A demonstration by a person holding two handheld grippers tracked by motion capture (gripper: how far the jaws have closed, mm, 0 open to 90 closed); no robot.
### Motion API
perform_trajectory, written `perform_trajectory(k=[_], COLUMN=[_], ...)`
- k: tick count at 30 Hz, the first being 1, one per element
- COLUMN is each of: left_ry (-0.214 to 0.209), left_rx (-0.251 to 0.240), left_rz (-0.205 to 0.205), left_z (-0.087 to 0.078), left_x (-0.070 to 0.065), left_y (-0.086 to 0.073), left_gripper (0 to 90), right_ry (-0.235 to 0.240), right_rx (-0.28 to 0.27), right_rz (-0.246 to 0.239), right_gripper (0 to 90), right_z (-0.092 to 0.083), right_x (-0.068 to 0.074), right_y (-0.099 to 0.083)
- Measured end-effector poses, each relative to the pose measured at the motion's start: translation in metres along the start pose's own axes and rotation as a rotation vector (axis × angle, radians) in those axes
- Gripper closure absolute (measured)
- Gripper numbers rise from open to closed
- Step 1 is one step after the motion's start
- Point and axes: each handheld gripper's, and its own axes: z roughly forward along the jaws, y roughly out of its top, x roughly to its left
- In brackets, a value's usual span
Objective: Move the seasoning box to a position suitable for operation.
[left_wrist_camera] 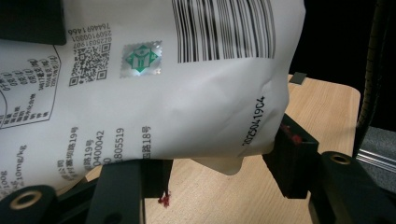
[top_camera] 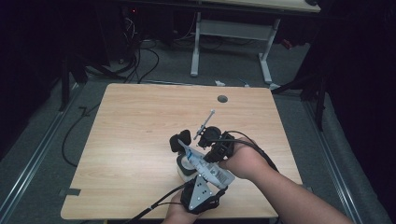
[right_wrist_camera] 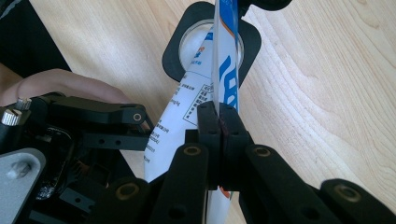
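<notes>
Both grippers are gripping the white sachet (top_camera: 205, 163): right gripper (right_wrist_camera: 218, 126) pinching its edge, left gripper (left_wrist_camera: 219, 163) clamping its body; pouring into the cup (right_wrist_camera: 187, 37) seemingly remaining.

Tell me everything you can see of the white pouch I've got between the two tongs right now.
The pouch is a white, soft plastic-looking packet with blue lettering, and on its back a barcode, QR code, green hologram sticker and printed date code. It hangs above the table, tilted. The right tongs are shut on its flat sealed edge; the left tongs grip its fuller body between their pads. Its far end dips into a round white container with a black holder around it.
</notes>
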Motion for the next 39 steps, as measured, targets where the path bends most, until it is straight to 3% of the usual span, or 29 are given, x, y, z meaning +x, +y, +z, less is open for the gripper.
perform_trajectory(k=[39], left_ry=[0.008], left_rx=[-0.008], left_rz=[-0.002], left_z=[-0.0012], left_x=[0.0022], left_y=[0.0027], left_gripper=[47.7], right_ry=[-0.007], right_rx=[-0.002], right_rz=[-0.007], right_gripper=[89.8], right_z=[-0.0008], right_x=[-0.0002], right_y=[0.0044])
